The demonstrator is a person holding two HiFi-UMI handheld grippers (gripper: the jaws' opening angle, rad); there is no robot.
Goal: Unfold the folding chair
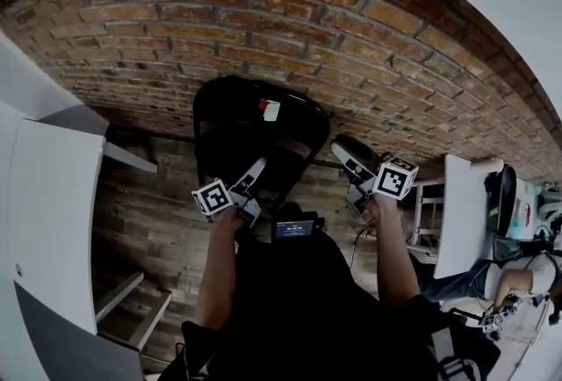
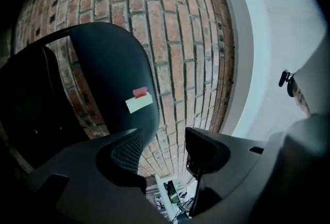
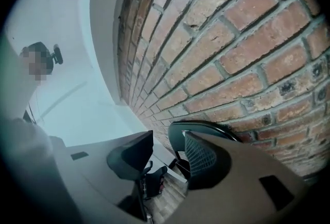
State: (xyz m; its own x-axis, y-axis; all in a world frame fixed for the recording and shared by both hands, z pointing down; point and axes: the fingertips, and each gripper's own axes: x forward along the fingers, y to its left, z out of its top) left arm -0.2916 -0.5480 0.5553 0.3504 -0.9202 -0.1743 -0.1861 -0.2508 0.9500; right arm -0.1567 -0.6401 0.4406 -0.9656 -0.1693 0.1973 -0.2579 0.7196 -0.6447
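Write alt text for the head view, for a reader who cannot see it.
A black folding chair stands by a brick wall on a wooden floor. The left gripper is held in front of it and the right gripper just to its right, both with jaws apart and empty.

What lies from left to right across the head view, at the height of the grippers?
White cabinet → left gripper → right gripper → white table. The chair overlaps the left gripper, so it is left out.

folding chair (image 1: 230, 111) | black, red-and-white tag (image 1: 270, 110) near its top | upright against brick wall (image 1: 263, 10)
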